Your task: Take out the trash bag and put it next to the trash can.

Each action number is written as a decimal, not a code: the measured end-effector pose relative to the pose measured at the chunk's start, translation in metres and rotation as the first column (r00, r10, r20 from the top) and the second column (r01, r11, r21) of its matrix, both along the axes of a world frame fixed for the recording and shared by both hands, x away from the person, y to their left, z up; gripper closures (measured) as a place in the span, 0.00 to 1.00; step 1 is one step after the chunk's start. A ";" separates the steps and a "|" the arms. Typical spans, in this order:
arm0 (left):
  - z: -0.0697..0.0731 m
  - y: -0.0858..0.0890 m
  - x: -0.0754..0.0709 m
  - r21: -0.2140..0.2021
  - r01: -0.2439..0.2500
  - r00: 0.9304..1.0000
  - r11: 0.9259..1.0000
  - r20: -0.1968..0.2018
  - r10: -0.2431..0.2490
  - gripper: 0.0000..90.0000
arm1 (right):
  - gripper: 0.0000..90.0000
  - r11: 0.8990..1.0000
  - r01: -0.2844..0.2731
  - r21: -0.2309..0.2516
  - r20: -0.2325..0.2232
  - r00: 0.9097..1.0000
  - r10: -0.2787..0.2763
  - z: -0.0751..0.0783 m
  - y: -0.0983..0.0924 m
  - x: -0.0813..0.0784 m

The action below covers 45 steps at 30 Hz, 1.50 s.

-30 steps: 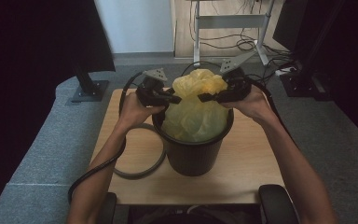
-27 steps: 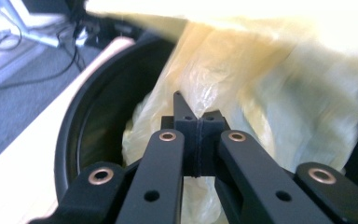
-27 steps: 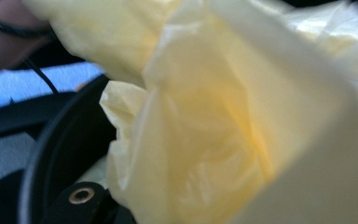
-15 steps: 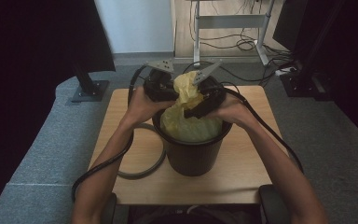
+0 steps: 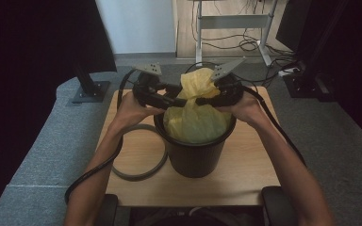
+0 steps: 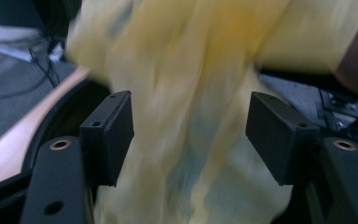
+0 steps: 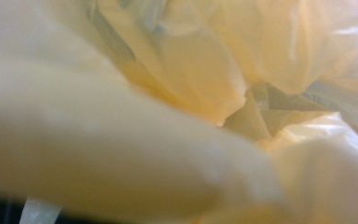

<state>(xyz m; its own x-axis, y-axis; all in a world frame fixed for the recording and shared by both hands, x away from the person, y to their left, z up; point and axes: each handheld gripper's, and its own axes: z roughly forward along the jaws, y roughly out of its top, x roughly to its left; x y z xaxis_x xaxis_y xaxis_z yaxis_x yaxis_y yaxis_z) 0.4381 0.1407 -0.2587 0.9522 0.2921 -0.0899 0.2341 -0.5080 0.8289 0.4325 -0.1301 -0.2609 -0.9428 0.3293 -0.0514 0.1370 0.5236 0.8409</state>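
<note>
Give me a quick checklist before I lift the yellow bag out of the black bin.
1. Left tongs gripping the yellow bag: not ok. Its jaws have just been opening; the bag's neck passes between the pads without being pressed.
2. Right tongs gripping the bag: ok, apparently. Its jaws have just been closing at the neck; the right gripper view shows plastic close up.
3. Bag gathered at the top: ok, bunched above the tongs.
4. Black bin upright on the wooden table: ok.
5. Grey ring off the bin: ok, flat beside it.
6. Bag free of the bin rim: cannot tell.
</note>
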 end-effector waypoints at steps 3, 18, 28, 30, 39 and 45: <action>-0.015 -0.003 0.006 0.069 0.011 1.000 0.998 -0.019 -0.010 0.43 | 0.90 0.999 -0.012 0.052 -0.005 1.000 0.012 0.006 -0.006 -0.002; 0.006 -0.033 -0.003 -0.008 0.060 0.998 0.998 0.031 -0.060 0.96 | 0.11 1.000 -0.003 0.022 -0.135 0.991 0.006 -0.013 0.024 0.001; 0.013 -0.026 -0.007 -0.051 0.046 0.999 0.998 0.032 -0.044 0.65 | 0.90 0.996 -0.071 -0.058 -0.056 0.996 0.068 -0.020 0.035 -0.004; 0.015 -0.013 -0.007 -0.077 0.012 1.000 0.997 0.025 -0.010 0.52 | 0.92 0.997 -0.050 -0.061 -0.045 0.998 0.047 -0.017 0.030 -0.003; -0.017 0.005 0.002 0.029 0.006 0.998 1.000 -0.065 -0.004 0.47 | 0.90 0.998 -0.018 0.053 -0.035 0.999 0.020 0.003 0.006 -0.004; -0.016 -0.019 0.000 0.048 0.041 0.999 0.998 -0.032 -0.039 0.91 | 0.68 0.996 -0.067 0.065 -0.091 0.993 0.073 0.002 0.016 -0.004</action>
